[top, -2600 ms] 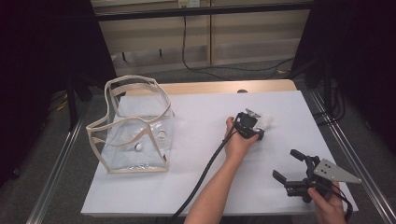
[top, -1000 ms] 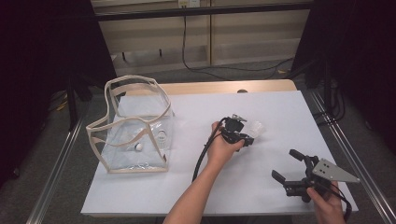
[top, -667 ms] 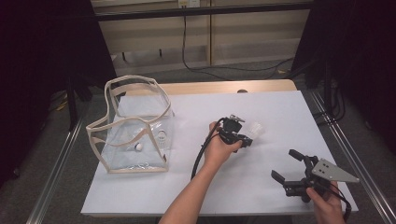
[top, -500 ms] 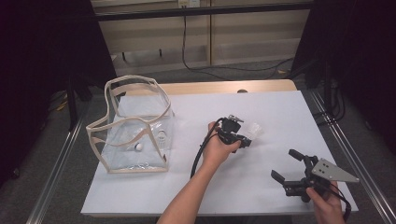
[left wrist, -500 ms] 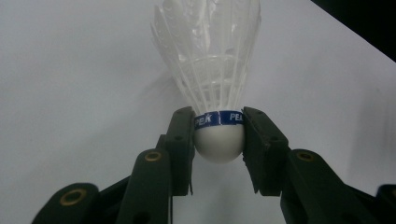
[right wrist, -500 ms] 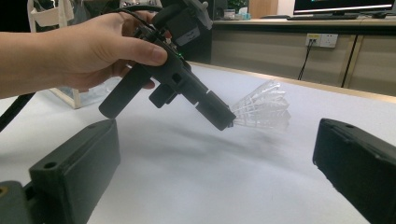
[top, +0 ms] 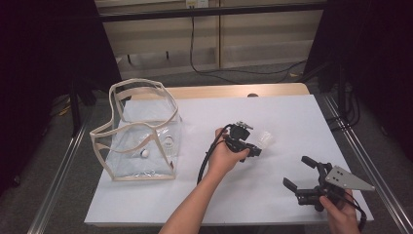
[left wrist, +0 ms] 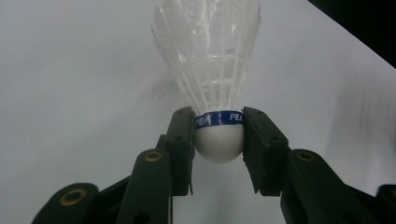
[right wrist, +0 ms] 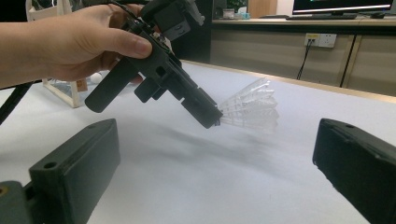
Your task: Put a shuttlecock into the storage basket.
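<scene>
My left claw (left wrist: 218, 140) is clamped on the shuttlecock (left wrist: 212, 79) at its white cork base, just above the table (top: 292, 122). Judged very light; feather skirt fragile, so grip the cork only. My right claw (top: 299, 176) stands open, empty.

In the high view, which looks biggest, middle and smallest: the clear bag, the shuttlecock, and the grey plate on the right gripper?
1. Clear bag, by far the largest.
2. Grey plate.
3. Shuttlecock, though the left gripper hides part of it and the plate sits nearer the camera, so these two are close.
</scene>
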A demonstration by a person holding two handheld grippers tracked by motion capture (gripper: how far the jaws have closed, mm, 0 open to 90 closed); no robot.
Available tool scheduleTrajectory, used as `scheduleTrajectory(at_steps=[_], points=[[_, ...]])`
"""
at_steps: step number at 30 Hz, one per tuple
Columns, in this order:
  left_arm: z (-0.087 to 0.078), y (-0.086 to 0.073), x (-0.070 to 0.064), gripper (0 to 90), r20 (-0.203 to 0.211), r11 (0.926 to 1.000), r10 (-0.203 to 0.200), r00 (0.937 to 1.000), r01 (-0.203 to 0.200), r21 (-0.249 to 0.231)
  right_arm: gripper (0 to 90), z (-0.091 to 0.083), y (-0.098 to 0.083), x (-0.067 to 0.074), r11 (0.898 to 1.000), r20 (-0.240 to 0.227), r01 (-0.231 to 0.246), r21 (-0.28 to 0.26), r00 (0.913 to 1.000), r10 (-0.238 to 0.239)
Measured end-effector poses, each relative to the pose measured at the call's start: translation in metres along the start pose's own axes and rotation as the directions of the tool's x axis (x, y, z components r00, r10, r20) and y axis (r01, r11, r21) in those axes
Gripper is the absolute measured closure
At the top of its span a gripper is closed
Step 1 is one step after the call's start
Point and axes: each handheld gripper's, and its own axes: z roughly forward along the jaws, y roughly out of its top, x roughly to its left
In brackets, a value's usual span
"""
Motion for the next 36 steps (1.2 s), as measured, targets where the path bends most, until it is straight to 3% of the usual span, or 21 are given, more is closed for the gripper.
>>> scheduleTrajectory(at_steps=[21, 36], points=[[-0.023, -0.003, 0.001, 65.1, 0.017, 0.9997, -0.007, 0.9998, 0.007, 0.024, 0.4, 0.001, 0.000, 0.000, 1.000, 0.000, 0.002, 0.003, 1.0000, -0.002], [-0.042, -0.002, 0.006, 65.0, 0.001, 0.9993, -0.012, 0.9999, 0.012, 0.035, 0.4, 0.001, 0.000, 0.001, 1.000, -0.004, 0.007, 0.000, 1.0000, -0.007]])
